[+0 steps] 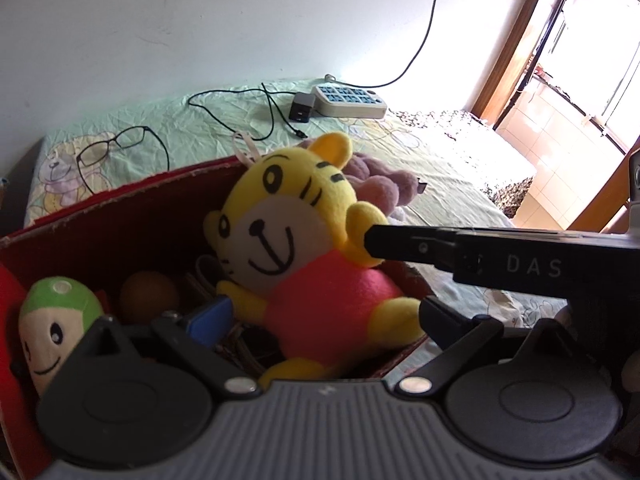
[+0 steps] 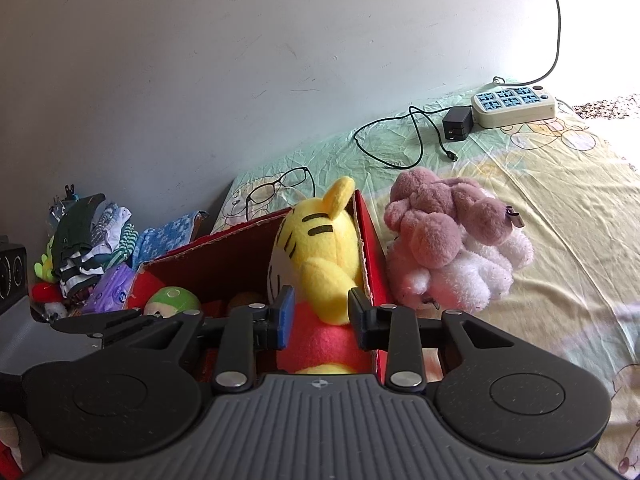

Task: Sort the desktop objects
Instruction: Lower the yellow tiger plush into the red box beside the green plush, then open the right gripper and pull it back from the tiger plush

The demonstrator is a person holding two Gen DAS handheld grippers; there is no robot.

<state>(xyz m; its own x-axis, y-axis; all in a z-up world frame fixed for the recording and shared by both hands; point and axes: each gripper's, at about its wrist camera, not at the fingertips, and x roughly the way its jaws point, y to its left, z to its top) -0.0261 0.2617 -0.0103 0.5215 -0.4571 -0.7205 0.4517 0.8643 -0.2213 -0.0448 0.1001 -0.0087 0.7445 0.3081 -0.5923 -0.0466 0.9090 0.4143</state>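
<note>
Two views take in a red box on the bed: in the left wrist view the tiger plush leans inside the box at its right wall, between the widely parted fingers of the left claw, which grips nothing. In the right wrist view the right claw is narrowed around the tiger's yellow arm inside the box, though whether its pads press it I cannot tell; a pink plush lies just right of the box.
</note>
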